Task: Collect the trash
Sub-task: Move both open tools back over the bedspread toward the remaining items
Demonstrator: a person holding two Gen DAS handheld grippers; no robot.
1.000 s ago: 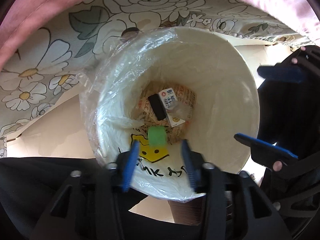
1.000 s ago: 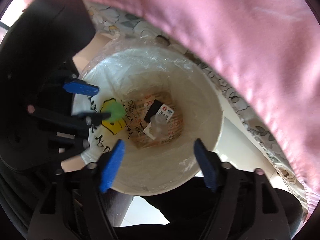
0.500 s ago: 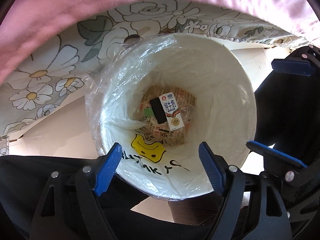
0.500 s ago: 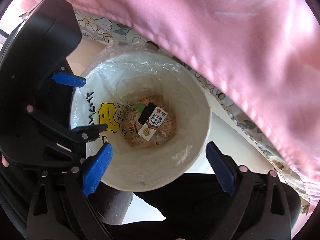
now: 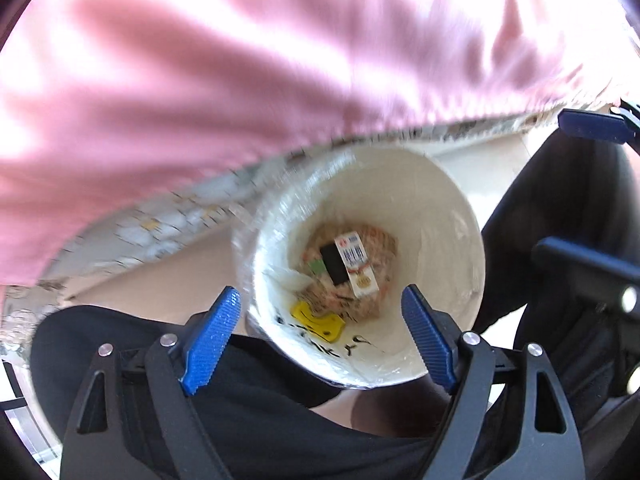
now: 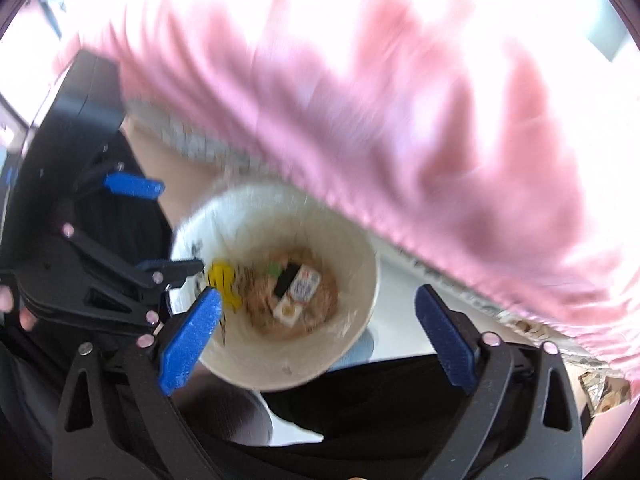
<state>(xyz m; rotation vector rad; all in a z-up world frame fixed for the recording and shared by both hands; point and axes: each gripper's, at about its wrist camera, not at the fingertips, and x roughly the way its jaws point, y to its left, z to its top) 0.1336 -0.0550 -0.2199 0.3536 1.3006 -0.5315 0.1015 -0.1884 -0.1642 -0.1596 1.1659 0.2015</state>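
Note:
A white bin [image 5: 452, 216] lined with a clear bag stands below both grippers. At its bottom lie a small milk carton [image 5: 358, 266], a black item [image 5: 334, 268] and a green piece [image 5: 317, 267] on a printed wrapper. The carton [image 6: 298, 292] also shows in the right wrist view. My left gripper [image 5: 320, 334] hangs above the bin's near rim, its jaws opening with nothing between them. My right gripper [image 6: 318, 336] is also above the bin [image 6: 356, 312], its jaws opening and bare. Both views are blurred.
A pink cloth [image 5: 240, 80] overhangs the bin's far side, with a floral sheet [image 5: 180, 216] under it. A person's dark trousers [image 5: 240, 400] fill the near edge. Pale floor [image 6: 404, 328] shows beside the bin. A printed packet [image 6: 604, 392] lies at the far right.
Both grippers have risen away from the bin and their jaws have spread wider. The green piece seen by the left fingertips now lies at the bin's bottom beside the carton.

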